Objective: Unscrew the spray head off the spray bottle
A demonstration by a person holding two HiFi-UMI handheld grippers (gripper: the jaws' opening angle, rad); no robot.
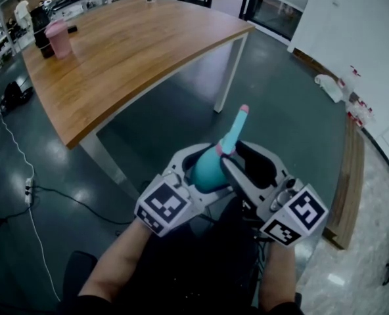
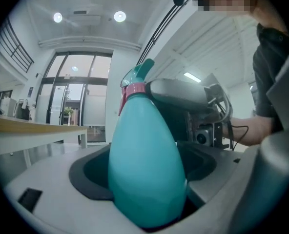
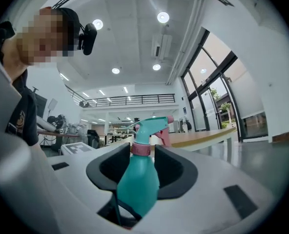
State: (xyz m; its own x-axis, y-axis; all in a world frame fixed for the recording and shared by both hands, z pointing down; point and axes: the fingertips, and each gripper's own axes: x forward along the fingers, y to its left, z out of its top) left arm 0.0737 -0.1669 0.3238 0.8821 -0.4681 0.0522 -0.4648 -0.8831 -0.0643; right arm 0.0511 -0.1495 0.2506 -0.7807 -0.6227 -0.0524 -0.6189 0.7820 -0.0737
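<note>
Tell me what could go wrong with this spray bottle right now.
1. The spray bottle hangs over the floor. Only the left gripper clearly clamps its smooth, tapering body, so it might slip out and drop.
2. The right gripper flanks the pink collar loosely; turning now may just skid.

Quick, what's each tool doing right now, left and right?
Left tool: shut on the teal spray bottle, at its body.
Right tool: jaws around the pink collar below the spray head; whether they press on it cannot be told.
</note>
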